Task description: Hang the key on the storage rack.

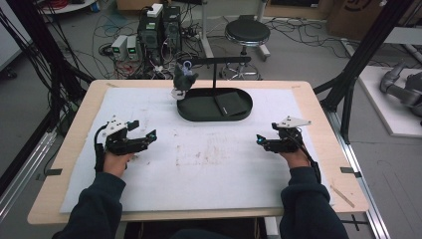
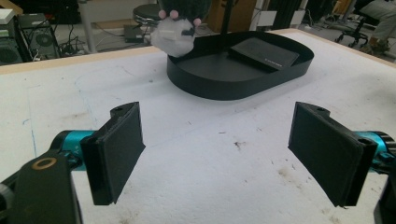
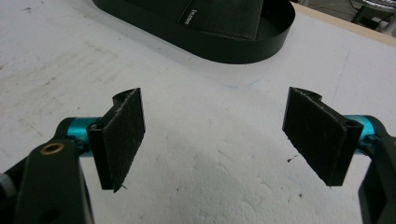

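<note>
Both grippers, L (image 1: 149,135) & R (image 1: 260,140), rest apart near black tray (image 1: 199,110).

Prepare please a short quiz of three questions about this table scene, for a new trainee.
1. True or false: the left tool is shut on the plush toy.
2. What lies inside the black oval tray?
A) a flat black rectangular item
B) a red cup
C) a pair of scissors
3. Fill the gap: the plush toy hangs at the tray's ____ end, seen in the high view.

Key
1. False. Both the left tool and the right tool are open, with only the white mat between their jaws.
2. A: a flat black rectangular item.
3. Left. It hangs from the arm of a black stand that rises from the tray.
</note>
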### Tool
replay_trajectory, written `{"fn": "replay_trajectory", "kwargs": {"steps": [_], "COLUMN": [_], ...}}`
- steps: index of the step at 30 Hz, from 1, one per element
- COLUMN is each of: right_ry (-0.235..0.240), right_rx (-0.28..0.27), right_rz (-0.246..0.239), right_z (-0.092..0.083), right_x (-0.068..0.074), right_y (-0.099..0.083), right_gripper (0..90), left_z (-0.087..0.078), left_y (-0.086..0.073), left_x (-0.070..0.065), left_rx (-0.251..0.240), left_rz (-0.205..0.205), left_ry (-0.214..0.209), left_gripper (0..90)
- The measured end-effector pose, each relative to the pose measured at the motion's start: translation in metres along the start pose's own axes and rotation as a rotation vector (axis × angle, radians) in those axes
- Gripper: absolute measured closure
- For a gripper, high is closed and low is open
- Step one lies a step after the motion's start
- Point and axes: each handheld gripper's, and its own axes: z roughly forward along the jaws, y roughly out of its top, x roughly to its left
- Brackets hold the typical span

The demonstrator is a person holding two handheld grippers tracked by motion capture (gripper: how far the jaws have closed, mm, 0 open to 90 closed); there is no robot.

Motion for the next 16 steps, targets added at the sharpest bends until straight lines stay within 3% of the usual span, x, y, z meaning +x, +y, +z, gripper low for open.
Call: {"fn": "replay_trajectory", "kwargs": {"steps": [16], "right_ry": [0.002], "right_rx": [-0.007], "right_rz": [0.005], "right_z": [-0.0001], "right_x": [-0.0021], "right_y": [-0.0003], "right_gripper": [21.4], "left_z": [-0.0014], "left_y": [-0.0003], "left_x": [0.0037], "left_rx": [-0.002], "left_rz": [-0.010], "left_ry": [0.014], "left_gripper": [17.8]}}
